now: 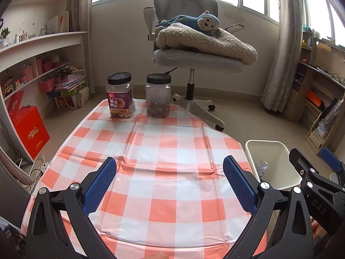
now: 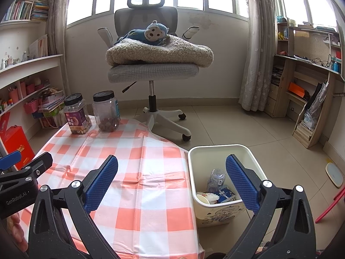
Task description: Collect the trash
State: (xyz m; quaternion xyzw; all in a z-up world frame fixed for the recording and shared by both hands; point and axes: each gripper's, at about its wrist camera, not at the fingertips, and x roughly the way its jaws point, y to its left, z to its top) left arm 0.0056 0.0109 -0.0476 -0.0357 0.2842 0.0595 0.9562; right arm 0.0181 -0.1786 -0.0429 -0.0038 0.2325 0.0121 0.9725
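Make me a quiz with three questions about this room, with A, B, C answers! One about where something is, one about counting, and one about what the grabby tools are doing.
1. Where is the trash bin?
A. On the chair
B. On the floor beside the table
C. On the checked cloth

2. How many jars with black lids stand on the checked cloth?
A. Two
B. Four
C. None

3. What are the left tool and the right tool doing?
A. Both squeeze a bottle
B. One holds a jar
C. Both are open and hold nothing

Answers:
1. B, because the bin stands on the tiles next to the table edge, with a plastic bottle and other rubbish inside.
2. A, because only the labelled jar and the clear jar are there, side by side at the far end.
3. C, because the blue pads of each are spread wide with nothing between them.
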